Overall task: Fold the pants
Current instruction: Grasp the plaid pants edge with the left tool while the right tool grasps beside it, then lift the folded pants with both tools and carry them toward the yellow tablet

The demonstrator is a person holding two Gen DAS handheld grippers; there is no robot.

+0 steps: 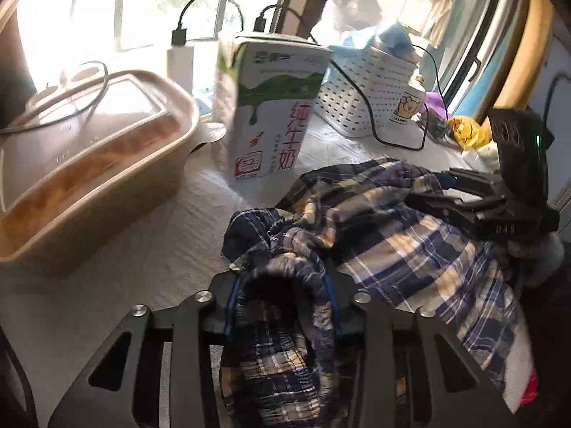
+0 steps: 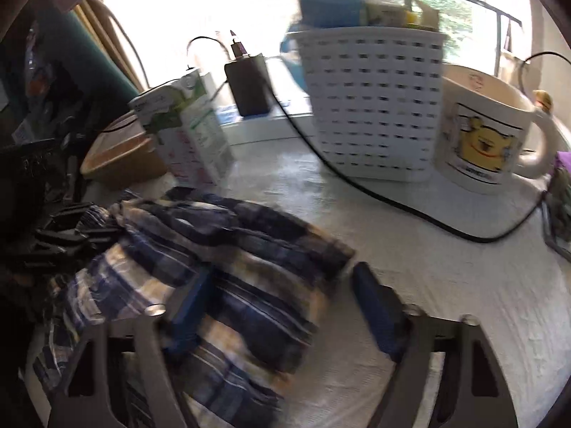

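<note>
The navy, cream and tan plaid cotton pants (image 1: 374, 235) lie crumpled on the white-covered counter (image 1: 160, 242), low and centre in both views. The left gripper (image 1: 282, 285) has its jaws clenched on the gathered waistband; the right gripper (image 2: 278, 292) has its jaws released, straddling the cloth. One milk carton (image 1: 274, 114), one white perforated basket (image 2: 374, 107); only the right view shows the bear mug (image 2: 485, 135) up close.

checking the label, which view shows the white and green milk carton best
Left wrist view: the white and green milk carton stands close and sharp, red print readable. Right wrist view shows it small, blurred, seen from a corner.
</note>
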